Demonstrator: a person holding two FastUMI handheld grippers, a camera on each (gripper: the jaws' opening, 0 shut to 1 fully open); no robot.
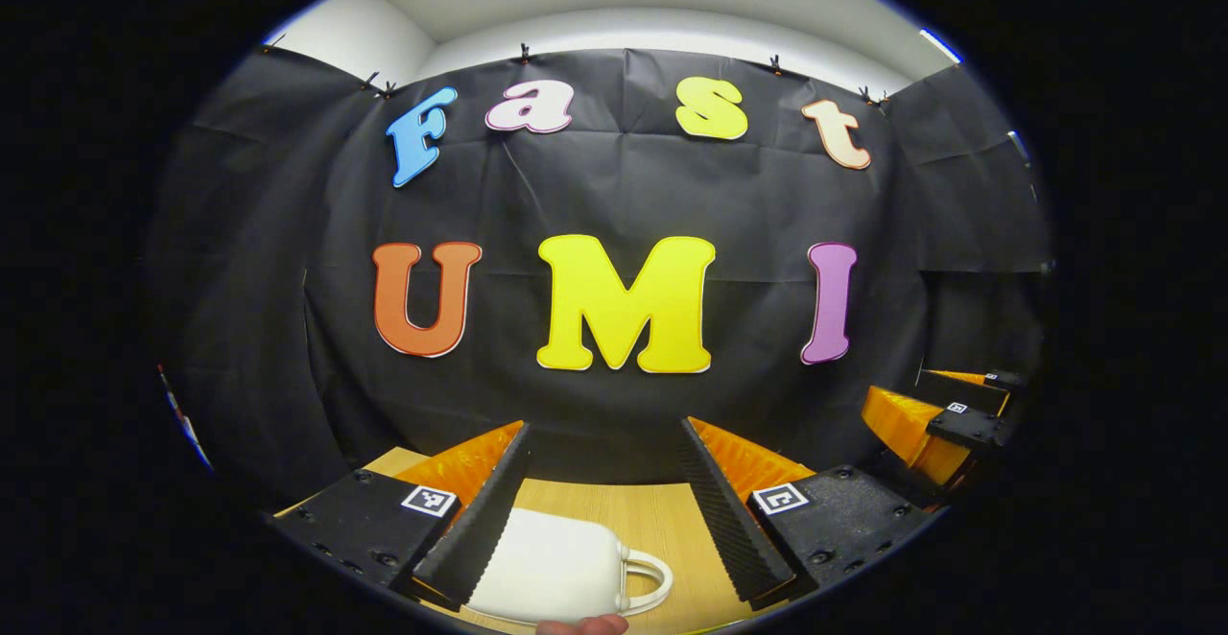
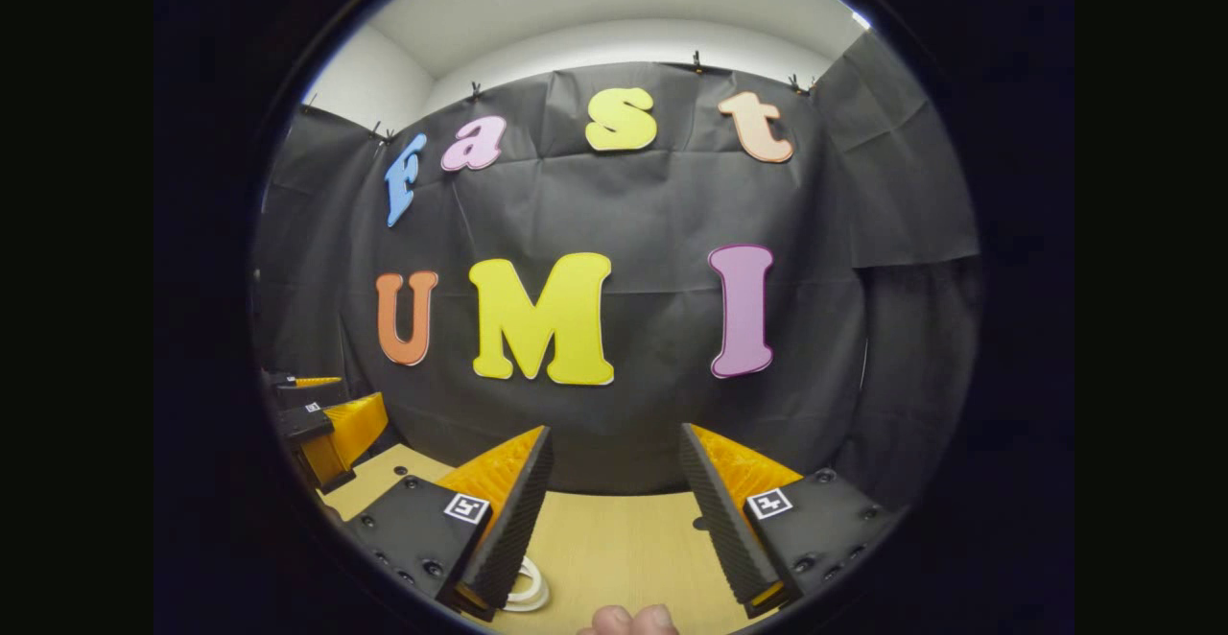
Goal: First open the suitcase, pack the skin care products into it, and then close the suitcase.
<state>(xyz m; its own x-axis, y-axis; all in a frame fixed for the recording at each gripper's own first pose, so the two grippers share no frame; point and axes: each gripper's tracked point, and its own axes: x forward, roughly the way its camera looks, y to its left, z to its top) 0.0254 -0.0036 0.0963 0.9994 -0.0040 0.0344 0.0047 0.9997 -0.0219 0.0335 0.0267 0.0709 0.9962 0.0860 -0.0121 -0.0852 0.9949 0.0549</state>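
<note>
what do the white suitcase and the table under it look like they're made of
suitcase: looks like smooth hard plastic, matte white, with rounded corners, an even unwrinkled surface and a moulded loop handle; can't rule out a coated shell.
table: light wood or wood-look laminate, with fine straight grain lines and a flat, low sheen.

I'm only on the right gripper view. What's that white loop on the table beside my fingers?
Observer: The left gripper view shows it's the handle of a white suitcase lying on the table.
Operator: Is the case open?
Observer: It looks closed, with its smooth shell facing up.
Operator: Where's the left gripper?
Observer: The left gripper hangs over the case with its fingers spread wide and nothing held between them.
</note>
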